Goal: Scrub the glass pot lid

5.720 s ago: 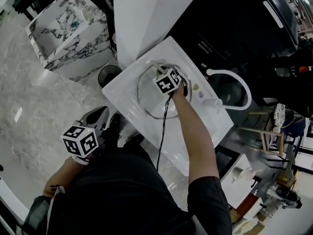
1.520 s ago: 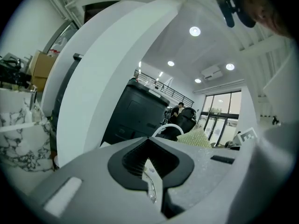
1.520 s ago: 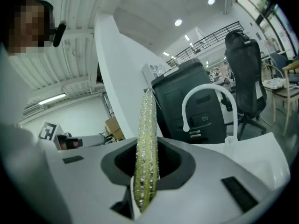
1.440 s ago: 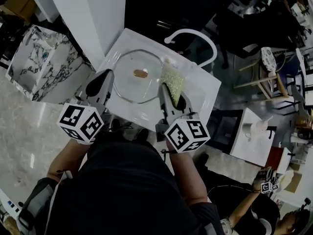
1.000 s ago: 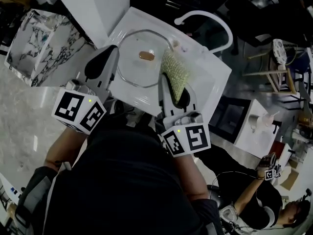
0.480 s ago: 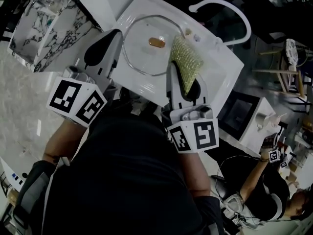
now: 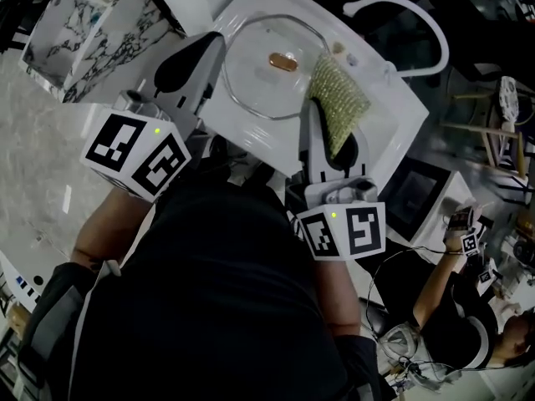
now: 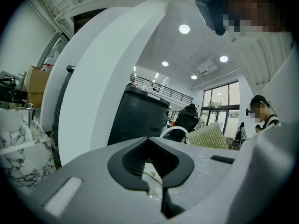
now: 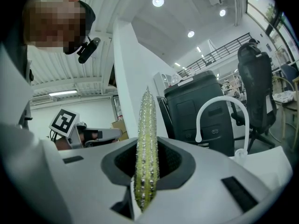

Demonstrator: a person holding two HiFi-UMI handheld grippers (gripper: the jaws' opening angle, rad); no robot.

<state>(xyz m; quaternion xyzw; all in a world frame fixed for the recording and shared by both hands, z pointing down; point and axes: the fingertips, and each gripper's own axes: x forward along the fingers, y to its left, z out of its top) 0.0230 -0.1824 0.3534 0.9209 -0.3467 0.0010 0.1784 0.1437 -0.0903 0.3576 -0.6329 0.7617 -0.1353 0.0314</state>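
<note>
The round glass pot lid (image 7: 266,67) lies flat in the white sink (image 7: 393,115), its brown knob (image 7: 282,60) up. My right gripper (image 7: 328,128) is shut on a yellow-green scrub pad (image 7: 340,103), which stands just right of the lid's rim. In the right gripper view the pad (image 9: 146,120) runs edge-on, upright between the jaws of the right gripper (image 9: 147,148). My left gripper (image 7: 211,47) hovers at the lid's left rim, shut and empty. In the left gripper view the left gripper (image 8: 149,146) has its jaws together, and a bit of lid shows through them.
A white curved faucet (image 7: 401,11) arches over the sink's far side. A marble-patterned box (image 7: 75,23) stands on the floor at the left. A white pillar (image 8: 93,87) rises beside the sink. Another person (image 7: 468,307) sits at lower right.
Seconds ago the right gripper was down in the sink at the lid and the left hung low. Now both sit at the sink's near edge, hardly moving over the last second.
</note>
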